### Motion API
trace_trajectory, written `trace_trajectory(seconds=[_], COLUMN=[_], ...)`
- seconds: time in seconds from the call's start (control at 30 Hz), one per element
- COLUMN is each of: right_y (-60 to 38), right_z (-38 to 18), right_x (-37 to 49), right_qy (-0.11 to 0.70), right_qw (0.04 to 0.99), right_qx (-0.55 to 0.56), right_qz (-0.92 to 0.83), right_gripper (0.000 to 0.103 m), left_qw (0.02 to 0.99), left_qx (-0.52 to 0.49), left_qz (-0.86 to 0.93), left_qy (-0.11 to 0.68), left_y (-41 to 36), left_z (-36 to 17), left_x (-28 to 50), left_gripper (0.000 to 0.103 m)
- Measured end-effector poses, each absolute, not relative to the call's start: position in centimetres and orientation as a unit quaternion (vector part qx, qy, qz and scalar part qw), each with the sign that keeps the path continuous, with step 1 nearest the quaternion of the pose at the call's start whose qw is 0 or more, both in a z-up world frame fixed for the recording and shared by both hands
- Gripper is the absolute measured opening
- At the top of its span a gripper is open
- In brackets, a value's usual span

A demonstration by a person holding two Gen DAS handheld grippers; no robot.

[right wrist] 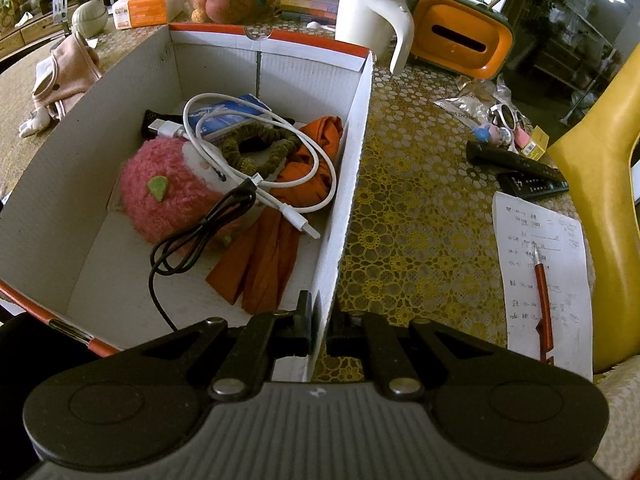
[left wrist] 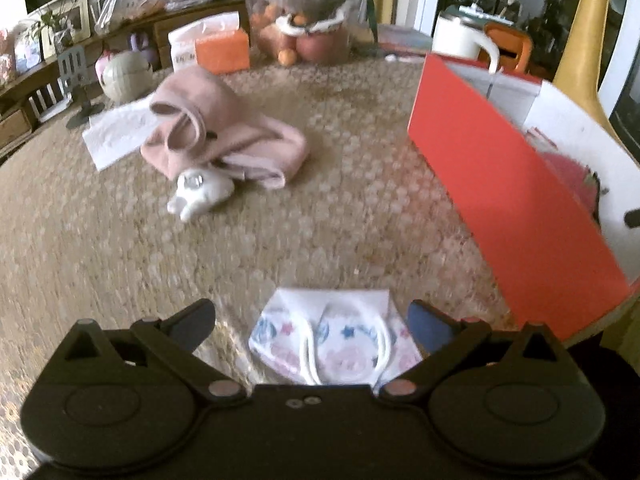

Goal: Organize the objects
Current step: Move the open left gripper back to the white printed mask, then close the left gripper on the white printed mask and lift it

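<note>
Red box (right wrist: 352,184) wall clenched by right hand-held gripper (right wrist: 319,326); left hand-held gripper (left wrist: 316,320) released over mask (left wrist: 332,336).

A lived-in home is shown: a dining table (right wrist: 420,208) is covered with a lace-patterned cloth. Behind it a fruit bag (left wrist: 300,12) is seen, and beside it a yellow chair (right wrist: 592,184).

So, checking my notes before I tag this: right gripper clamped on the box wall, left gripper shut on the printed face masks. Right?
Not quite. The left gripper is open, its fingers on either side of the face masks, as the left wrist view shows. The right gripper is clamped on the box wall.
</note>
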State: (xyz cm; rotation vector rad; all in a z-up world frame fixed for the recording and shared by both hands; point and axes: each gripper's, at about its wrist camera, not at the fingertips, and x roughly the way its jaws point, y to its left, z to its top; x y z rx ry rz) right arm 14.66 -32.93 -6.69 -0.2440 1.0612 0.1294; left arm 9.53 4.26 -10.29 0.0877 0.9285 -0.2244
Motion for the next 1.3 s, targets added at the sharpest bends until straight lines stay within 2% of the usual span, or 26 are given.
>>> trace_trajectory(seconds=[0.33,0.6,0.8,0.9,0.97,1.1,1.17,1.27,1.3], right_y=[-33.0,-33.0,-33.0,-33.0,-33.0,-33.0,-33.0,-33.0,-33.0], right_z=[-6.7,-6.7,-6.7,-6.7,-6.7,-6.7,-6.7,-6.7,-6.7], right_x=[14.6,14.6,14.6,14.6,14.6,14.6,14.6,14.6,14.6], right_qy=[0.504,0.504,0.504,0.504,0.504,0.504,0.503,0.503,0.503], right_qw=[0.854,0.854,0.854,0.854,0.854,0.854,0.854,0.855,0.855], right_qx=[-0.115,-0.114,-0.113,-0.113,-0.113,-0.113,-0.113,-0.113,-0.114], right_qz=[0.061,0.061,0.061,0.062,0.061,0.061,0.061,0.061,0.061], right_gripper=[0.006,0.006,0.006,0.006,0.006,0.006,0.006,0.006,0.006], left_qw=[0.884,0.881,0.885,0.888,0.890,0.890,0.890,0.890,0.889], left_qx=[0.076,0.064,0.047,0.048,0.044,0.044,0.049,0.060,0.062], left_qz=[-0.114,-0.114,-0.112,-0.110,-0.111,-0.115,-0.120,-0.120,-0.122], left_qy=[0.446,0.454,0.449,0.445,0.441,0.439,0.437,0.435,0.436], left_y=[3.0,2.7,3.0,3.1,3.2,3.1,2.9,2.4,2.3], left_z=[-12.3,-13.2,-13.2,-13.1,-12.9,-12.5,-12.4,-12.2,-12.2], left_x=[8.9,9.2,9.1,9.0,9.0,9.1,9.0,9.0,9.1], left_gripper=[0.102,0.101,0.092,0.086,0.071,0.052,0.038,0.022,0.020])
